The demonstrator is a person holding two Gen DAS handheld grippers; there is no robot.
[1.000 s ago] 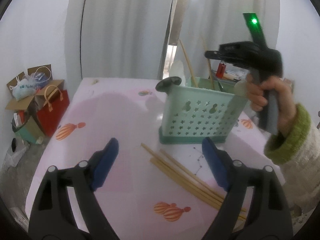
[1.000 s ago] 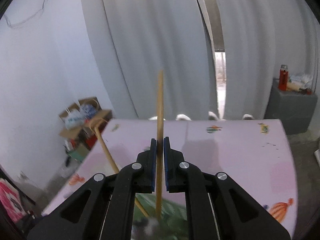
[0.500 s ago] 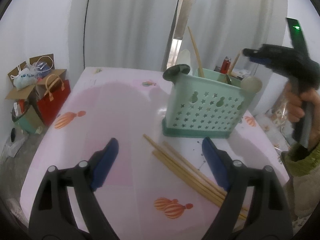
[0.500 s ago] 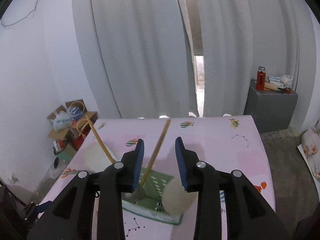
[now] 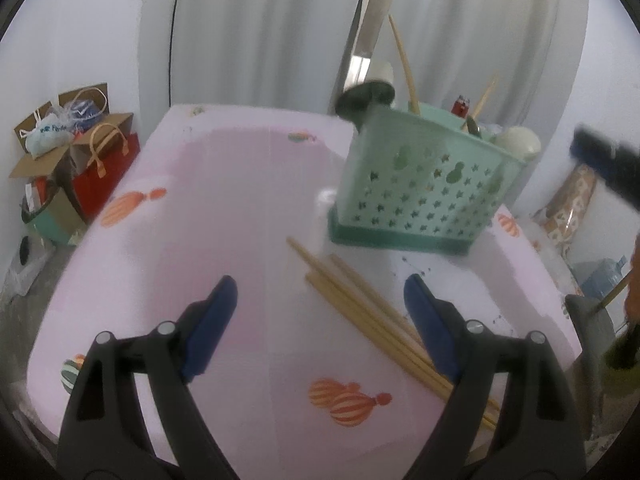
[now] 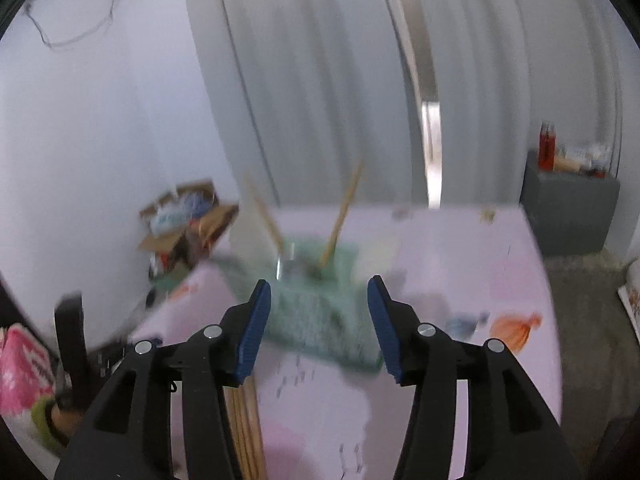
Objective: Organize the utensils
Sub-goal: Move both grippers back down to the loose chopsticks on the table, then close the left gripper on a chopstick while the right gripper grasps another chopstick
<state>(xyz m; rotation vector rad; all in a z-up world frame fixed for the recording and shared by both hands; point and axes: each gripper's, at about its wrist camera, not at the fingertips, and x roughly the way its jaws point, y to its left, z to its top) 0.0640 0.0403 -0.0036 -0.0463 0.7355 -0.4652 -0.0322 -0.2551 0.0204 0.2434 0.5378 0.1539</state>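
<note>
A green perforated utensil basket (image 5: 424,188) stands on the pink table (image 5: 224,216) and holds chopsticks, a dark ladle (image 5: 366,98) and pale spoons. Several wooden chopsticks (image 5: 372,316) lie loose in front of it. My left gripper (image 5: 320,316) is open and empty, low over the table, its right finger above the loose chopsticks. My right gripper (image 6: 318,322) is open and empty, back from the basket (image 6: 316,304), which is blurred; two chopsticks (image 6: 340,220) lean in it. Loose chopsticks (image 6: 246,428) show under its left finger.
Cardboard boxes and a red bag (image 5: 80,156) sit on the floor left of the table. A grey cabinet (image 6: 568,216) with a red bottle stands at the back right. White curtains hang behind. The right gripper's body (image 5: 604,164) shows at the left view's right edge.
My right gripper let go of the chopstick into the basket, opened wide, and drew back and down from the basket. My left gripper stayed open and shifted slightly.
</note>
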